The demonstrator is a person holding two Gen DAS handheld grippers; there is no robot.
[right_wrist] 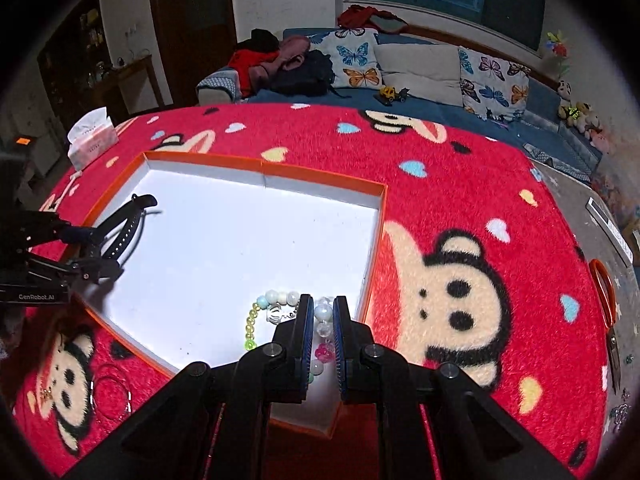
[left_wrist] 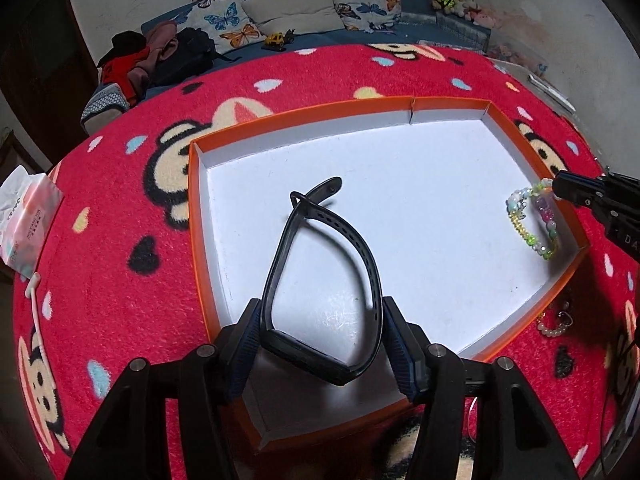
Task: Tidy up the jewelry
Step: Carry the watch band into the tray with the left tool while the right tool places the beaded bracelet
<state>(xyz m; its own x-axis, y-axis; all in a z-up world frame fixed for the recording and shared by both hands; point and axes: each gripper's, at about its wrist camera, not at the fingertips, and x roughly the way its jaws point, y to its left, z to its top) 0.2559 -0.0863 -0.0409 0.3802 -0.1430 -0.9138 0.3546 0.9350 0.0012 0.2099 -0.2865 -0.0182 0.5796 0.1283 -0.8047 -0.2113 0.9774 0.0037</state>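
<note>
My black wristband sits in the lower middle of the left wrist view, looped between my left gripper whose fingers press its two sides, so it is clamped there above the white floor of the orange-rimmed box. Its free strap end points toward the frame's centre, with bare white floor all around it.

At the right edge of that view the beaded bracelet hangs beside the box's right wall. In the right wrist view the same beaded bracelet lies low centre; my right gripper has its fingers nearly together with beads between them, pinching the strand close to the box's right wall.

Outside the box, the red monkey blanket spreads wide. A thin ring bangle lies lower left, scissors far right, a tissue pack upper left.
</note>
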